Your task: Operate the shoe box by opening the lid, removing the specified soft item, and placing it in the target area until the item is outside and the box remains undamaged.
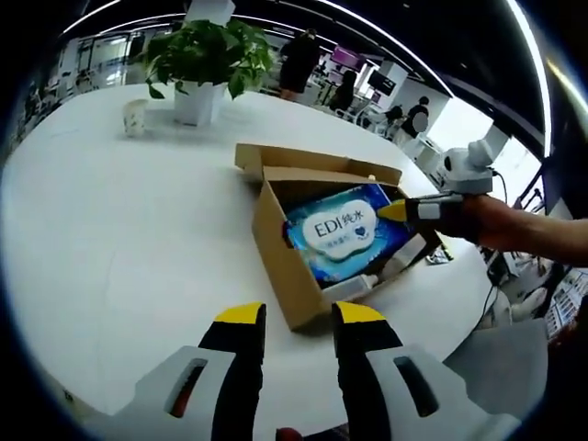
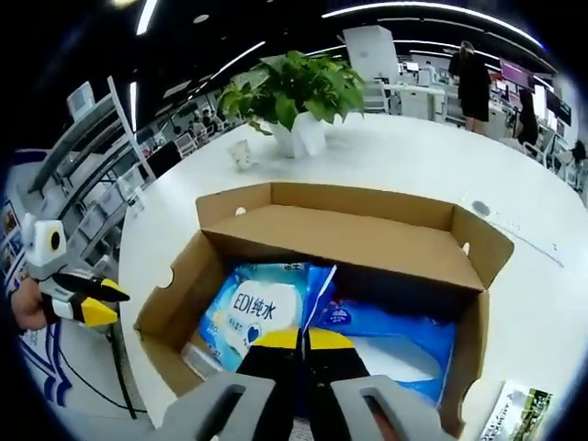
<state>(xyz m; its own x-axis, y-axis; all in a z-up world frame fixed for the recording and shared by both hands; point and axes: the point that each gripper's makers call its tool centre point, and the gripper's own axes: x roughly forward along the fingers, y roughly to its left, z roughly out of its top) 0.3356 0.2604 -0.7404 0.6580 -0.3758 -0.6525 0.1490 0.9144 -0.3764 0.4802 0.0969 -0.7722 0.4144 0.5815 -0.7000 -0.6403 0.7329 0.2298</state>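
Open shoe box (image 1: 292, 241) on a white table (image 1: 119, 239), with a blue pack of wipes (image 1: 347, 228) lying inside.

In the left gripper view, the left gripper (image 1: 301, 317) is held low over the table just short of the box's near corner, its yellow-tipped jaws parted with nothing between them. Beyond it, the right gripper (image 1: 393, 211) is reached in from the right over the pack. In the right gripper view, the right gripper's (image 2: 302, 338) jaws are seen pressed together over the pack (image 2: 266, 308); whether a fold of the wrapper is pinched cannot be told. The lid (image 2: 349, 225) is folded back behind the box (image 2: 184, 285). Farther off, a paper cup (image 1: 135, 117) and a potted plant (image 1: 204, 57) are set on the table.
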